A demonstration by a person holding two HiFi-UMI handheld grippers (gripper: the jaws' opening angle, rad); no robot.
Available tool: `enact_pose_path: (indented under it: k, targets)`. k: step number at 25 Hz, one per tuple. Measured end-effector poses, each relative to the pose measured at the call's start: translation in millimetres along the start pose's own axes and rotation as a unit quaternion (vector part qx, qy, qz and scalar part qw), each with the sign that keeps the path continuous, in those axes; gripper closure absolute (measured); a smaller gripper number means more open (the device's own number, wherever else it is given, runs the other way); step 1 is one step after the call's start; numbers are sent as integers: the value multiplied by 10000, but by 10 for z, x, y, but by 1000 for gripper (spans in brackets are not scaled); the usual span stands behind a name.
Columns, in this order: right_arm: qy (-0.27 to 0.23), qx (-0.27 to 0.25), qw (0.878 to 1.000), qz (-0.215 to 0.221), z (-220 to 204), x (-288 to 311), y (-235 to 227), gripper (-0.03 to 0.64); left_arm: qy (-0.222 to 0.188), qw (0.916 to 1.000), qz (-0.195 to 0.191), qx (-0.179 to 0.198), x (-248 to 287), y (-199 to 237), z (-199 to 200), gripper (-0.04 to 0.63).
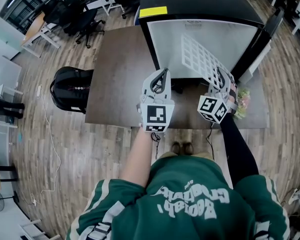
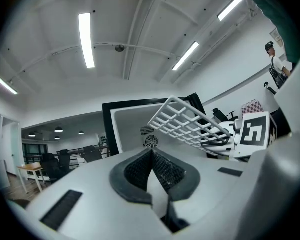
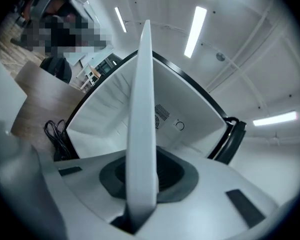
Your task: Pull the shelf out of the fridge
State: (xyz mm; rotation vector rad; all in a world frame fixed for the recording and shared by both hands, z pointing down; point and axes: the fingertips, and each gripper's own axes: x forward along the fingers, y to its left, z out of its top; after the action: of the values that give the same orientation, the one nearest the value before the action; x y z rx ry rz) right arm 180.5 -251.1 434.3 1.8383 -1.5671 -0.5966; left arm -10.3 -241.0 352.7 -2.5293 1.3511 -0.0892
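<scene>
Brown table (image 1: 120, 74); fridge (image 1: 205, 1), yellow label (image 1: 153, 11) unreadable; right gripper (image 1: 221, 82) grips shelf (image 1: 200, 59).

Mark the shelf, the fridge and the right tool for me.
shelf (image 1: 200, 56): head view, middle of its white grid.
fridge (image 1: 200, 1): head view, black top panel.
right tool (image 1: 221, 79): head view, between its fingertips, at the shelf's edge.
</scene>
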Motion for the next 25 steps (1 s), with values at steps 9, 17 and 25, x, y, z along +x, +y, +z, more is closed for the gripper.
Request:
enact_pose_path:
  k: [9,17,25]
  targets:
    - [-79,1054,9941,262,32,-58,-65,560,59,9999,149,4,68,-83,51,580]
    - [-95,1662,9850,464,-107,-138,-121,560,2,9992,385,117,38,-255,129,580]
    - [-258,2259,9716,660,-144,-307,-220,560,-56,9989,427,167,-52,-470,182,580]
